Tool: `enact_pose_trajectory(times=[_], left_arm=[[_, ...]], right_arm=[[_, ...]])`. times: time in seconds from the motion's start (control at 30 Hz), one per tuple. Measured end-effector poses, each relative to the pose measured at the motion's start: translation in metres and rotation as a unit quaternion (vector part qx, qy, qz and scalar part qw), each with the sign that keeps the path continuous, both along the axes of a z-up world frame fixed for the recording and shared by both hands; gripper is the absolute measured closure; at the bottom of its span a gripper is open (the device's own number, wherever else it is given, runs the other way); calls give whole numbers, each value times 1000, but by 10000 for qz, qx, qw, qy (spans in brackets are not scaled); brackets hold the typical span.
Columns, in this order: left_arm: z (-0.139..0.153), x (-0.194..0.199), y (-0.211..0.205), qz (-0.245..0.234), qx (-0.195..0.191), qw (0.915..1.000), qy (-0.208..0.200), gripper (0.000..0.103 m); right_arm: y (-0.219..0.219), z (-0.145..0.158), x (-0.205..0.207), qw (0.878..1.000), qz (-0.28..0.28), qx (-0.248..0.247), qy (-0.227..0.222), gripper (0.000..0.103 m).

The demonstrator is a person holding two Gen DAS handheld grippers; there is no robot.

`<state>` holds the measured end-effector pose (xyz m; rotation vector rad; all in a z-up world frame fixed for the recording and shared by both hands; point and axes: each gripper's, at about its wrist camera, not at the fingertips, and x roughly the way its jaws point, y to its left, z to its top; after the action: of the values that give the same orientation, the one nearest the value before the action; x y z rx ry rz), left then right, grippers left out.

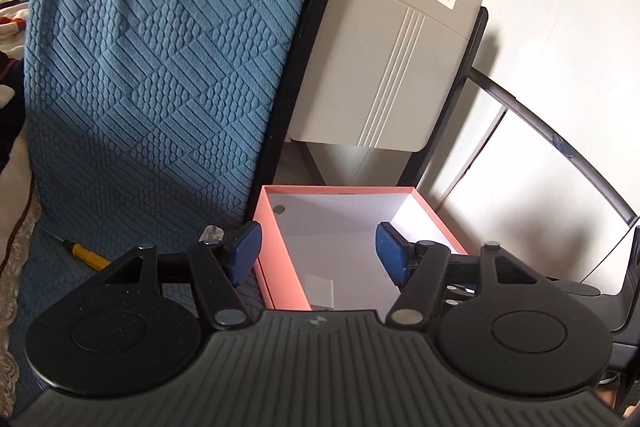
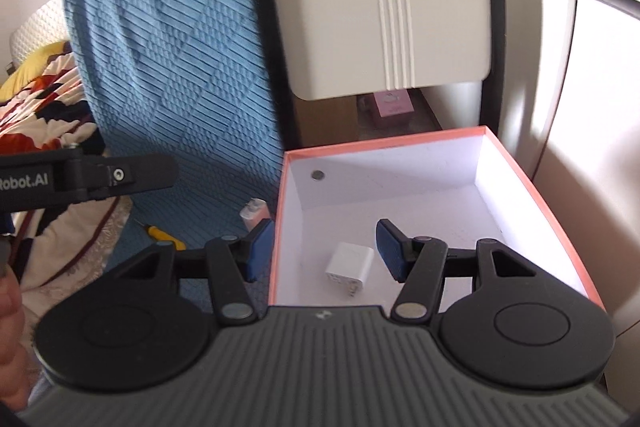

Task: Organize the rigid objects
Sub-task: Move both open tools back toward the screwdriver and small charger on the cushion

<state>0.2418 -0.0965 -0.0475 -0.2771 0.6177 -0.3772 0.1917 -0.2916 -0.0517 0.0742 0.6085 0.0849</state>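
Pink-walled box with a white inside sits on the blue textured cover, and a white charger cube lies on its floor near the front, a small round disc showing on its back wall. Both the left gripper and the right gripper hang over the box's near left edge with jaws spread wide and nothing between them. Left of the box, on the cover, lie a yellow-handled screwdriver and a small pink-and-white object just beside the box wall.
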Motion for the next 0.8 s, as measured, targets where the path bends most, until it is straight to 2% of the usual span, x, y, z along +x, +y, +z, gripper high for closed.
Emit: enact_pose_trajectory(times=[0.17,0.33,0.8], left_arm=[[1,-10,29,214,-8,9998,-44,34],[-11,-18,55,433,53,9990,18,34],[-39,-40,97,902,302,9955,-42,34]], right_arm=[[27,6,-2,9997,233,-80,-93,44],[53,1,-5,9987,486,-50,-114,43],[96,-37,-9,9968,737,-195,234,43]])
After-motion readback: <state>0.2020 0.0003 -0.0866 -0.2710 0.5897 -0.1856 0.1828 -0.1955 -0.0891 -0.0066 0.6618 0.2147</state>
